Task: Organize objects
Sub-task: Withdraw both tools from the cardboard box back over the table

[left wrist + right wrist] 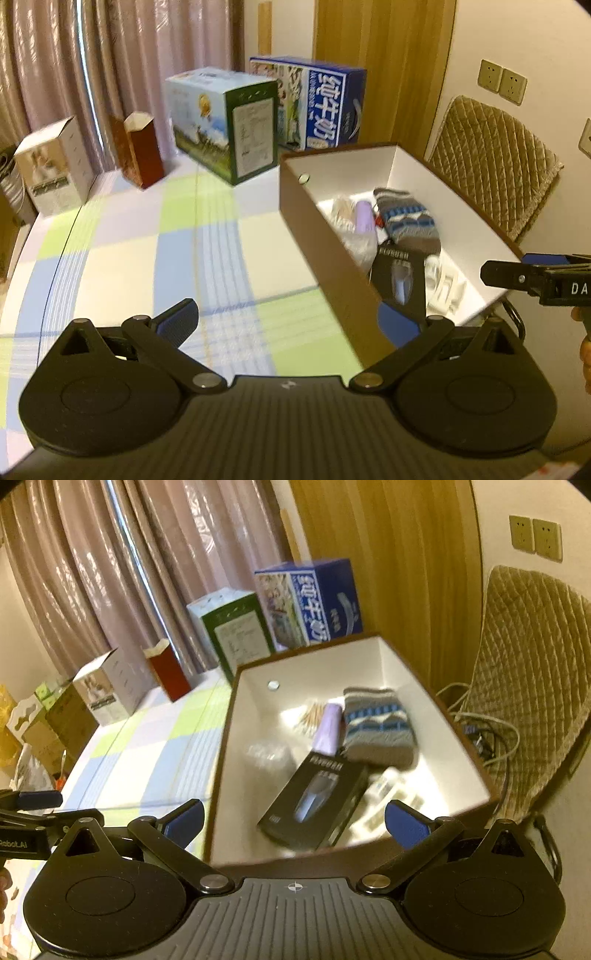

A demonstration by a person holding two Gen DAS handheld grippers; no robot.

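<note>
Both claws point(288, 321) point(293, 818) wide above checked tablecloth point(122, 266), pink curtains point(147, 55) seemingly behind.

1. Left gripper point(288, 325) is sporting a matte black body with ribbed top and two round discs.
2. Silver screws are sitting at the linkage pivots.
3. Fingers point(181, 323) are wearing textured blue pads.
4. Right gripper point(293, 821) is looking identical, showing a small crosshair mark on its ribbed top.
</note>
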